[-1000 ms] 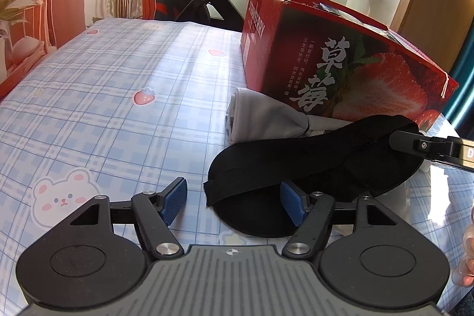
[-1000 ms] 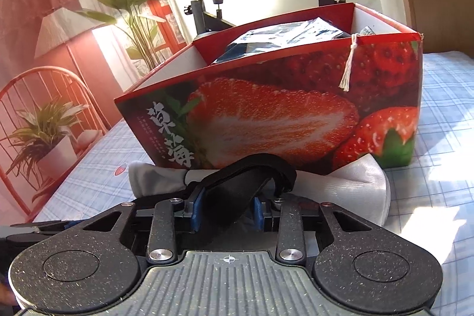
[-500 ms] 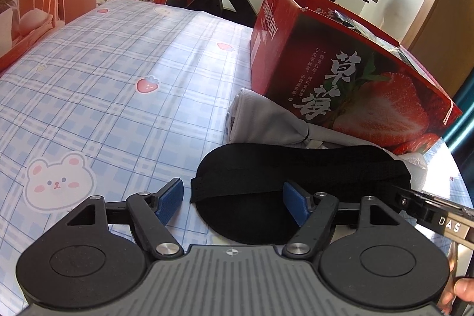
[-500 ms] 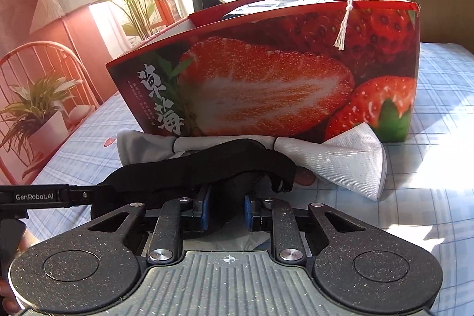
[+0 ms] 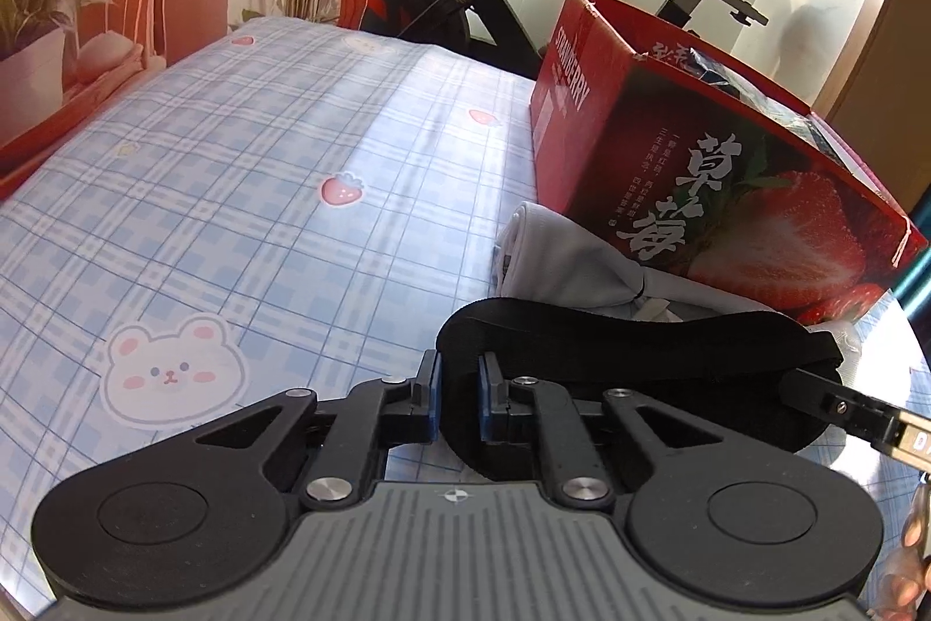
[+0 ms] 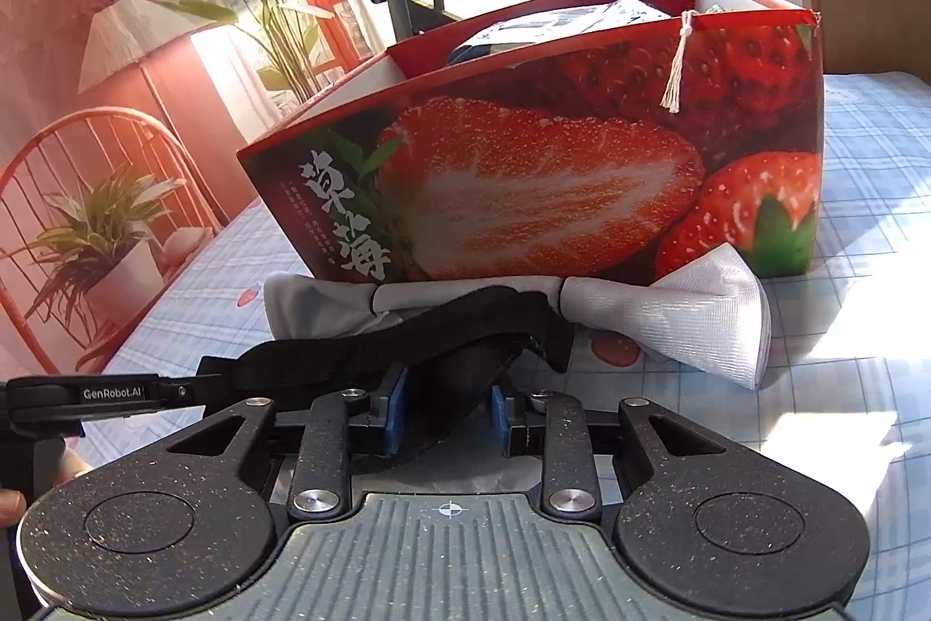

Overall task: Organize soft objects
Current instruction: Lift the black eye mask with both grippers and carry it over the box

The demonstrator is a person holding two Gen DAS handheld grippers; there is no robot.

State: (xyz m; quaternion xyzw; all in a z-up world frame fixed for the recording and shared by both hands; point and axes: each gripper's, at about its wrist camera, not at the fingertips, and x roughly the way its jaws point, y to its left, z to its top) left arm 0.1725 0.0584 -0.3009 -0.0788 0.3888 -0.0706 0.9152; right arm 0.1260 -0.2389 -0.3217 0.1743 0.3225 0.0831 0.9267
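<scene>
Left gripper (image 5: 458, 403), jaws pinched on the looped end of a black fabric eye mask (image 5: 634, 359). Right gripper (image 6: 445, 408), jaws opening, the mask's other end (image 6: 459, 382) between its blue pads. The mask lies on a glossy checked tablecloth (image 5: 262, 213); at its 12 o'clock, a grey woven bow tie (image 6: 686, 315), then a glossy red strawberry-print carton (image 6: 553, 190).
</scene>
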